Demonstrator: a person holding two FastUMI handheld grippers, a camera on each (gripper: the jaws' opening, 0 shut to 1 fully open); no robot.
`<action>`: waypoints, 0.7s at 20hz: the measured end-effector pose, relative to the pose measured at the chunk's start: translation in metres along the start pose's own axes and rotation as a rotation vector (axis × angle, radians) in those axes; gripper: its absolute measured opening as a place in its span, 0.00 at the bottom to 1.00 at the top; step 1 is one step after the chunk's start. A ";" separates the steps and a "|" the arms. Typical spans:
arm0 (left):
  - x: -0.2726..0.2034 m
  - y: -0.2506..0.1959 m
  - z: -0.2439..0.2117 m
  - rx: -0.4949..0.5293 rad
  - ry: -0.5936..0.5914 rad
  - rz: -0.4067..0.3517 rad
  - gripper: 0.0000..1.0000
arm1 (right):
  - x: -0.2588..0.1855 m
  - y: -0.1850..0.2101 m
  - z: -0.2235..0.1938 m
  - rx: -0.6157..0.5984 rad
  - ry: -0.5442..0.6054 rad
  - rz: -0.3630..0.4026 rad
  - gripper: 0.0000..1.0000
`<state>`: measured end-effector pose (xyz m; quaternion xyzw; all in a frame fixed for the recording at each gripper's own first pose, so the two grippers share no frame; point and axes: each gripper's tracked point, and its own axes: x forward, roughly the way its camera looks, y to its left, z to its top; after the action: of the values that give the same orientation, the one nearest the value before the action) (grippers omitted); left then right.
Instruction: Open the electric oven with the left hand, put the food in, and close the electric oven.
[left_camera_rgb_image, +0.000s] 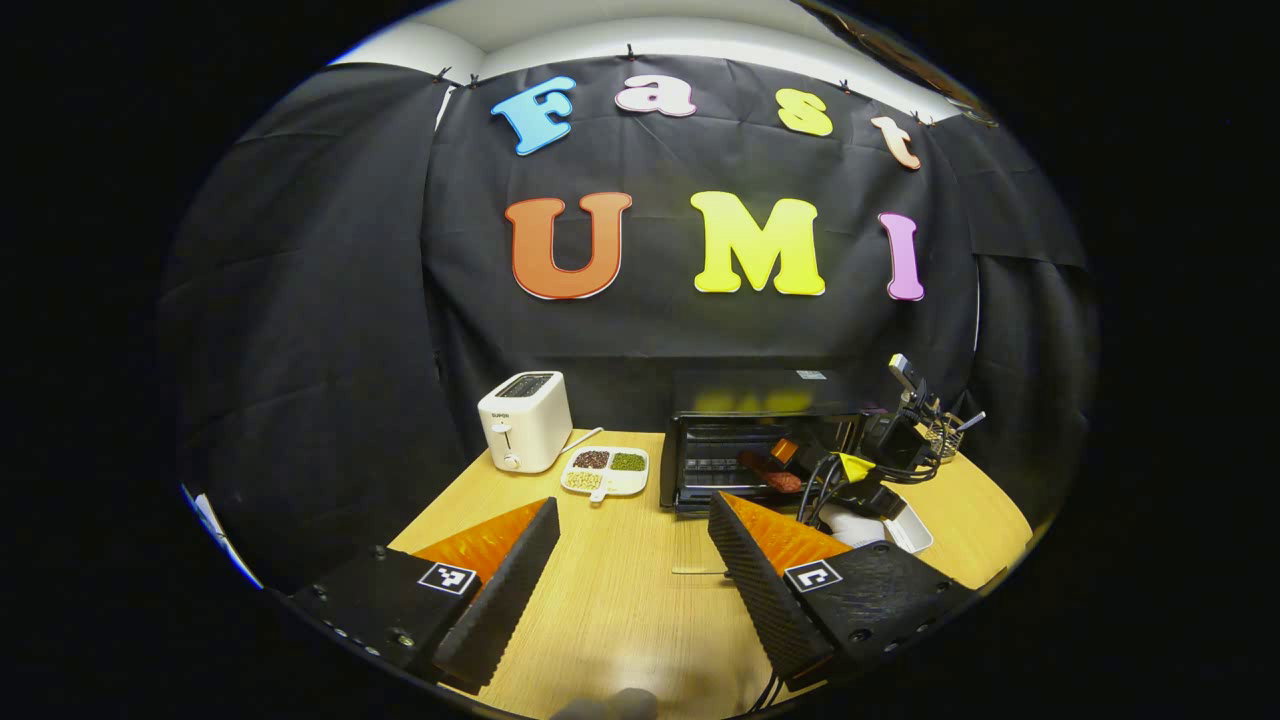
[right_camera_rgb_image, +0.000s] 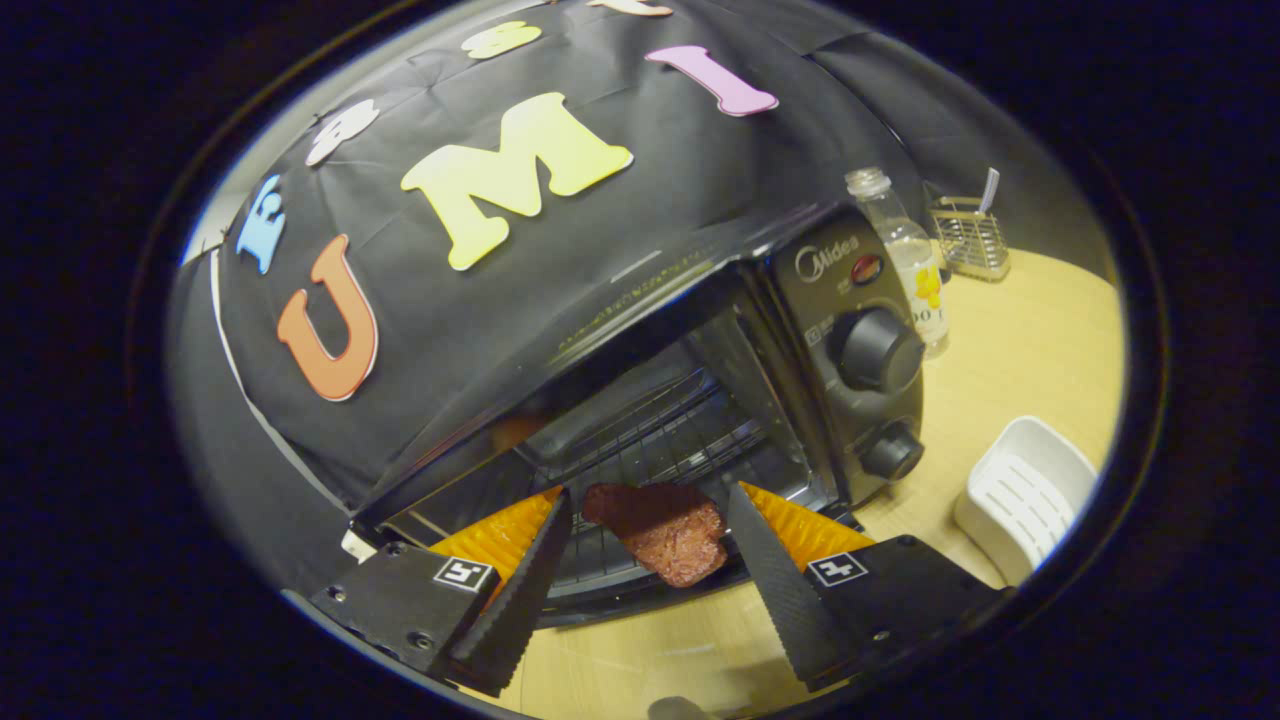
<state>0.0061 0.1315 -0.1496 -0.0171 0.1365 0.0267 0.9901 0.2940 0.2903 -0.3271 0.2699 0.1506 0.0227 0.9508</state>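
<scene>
- Nearest me, my left gripper (left_camera_rgb_image: 630, 560) hangs low over the table (left_camera_rgb_image: 620, 620) with its fingers spread and nothing between them, held back so the right has room.
- My right gripper (right_camera_rgb_image: 650, 560) sits at the oven (right_camera_rgb_image: 700, 400) mouth, fingers apart on either side of the meat (right_camera_rgb_image: 665, 530), not pressing it.
- That meat lies on the rack's front edge, door down; I judge it just placed, with closing left.
</scene>
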 end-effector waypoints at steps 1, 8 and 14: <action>0.000 -0.002 0.002 0.002 -0.002 -0.002 0.96 | -0.011 0.000 0.004 -0.022 0.008 0.006 0.99; -0.011 -0.029 0.030 0.028 -0.048 -0.046 0.96 | -0.119 0.002 0.056 -0.255 0.023 0.109 1.00; -0.019 -0.068 0.050 -0.006 -0.105 -0.124 0.96 | -0.241 -0.058 0.147 -0.438 -0.049 0.046 1.00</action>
<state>0.0055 0.0647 -0.0949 -0.0271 0.0830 -0.0332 0.9956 0.1061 0.1364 -0.1719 0.0607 0.1125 0.0700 0.9893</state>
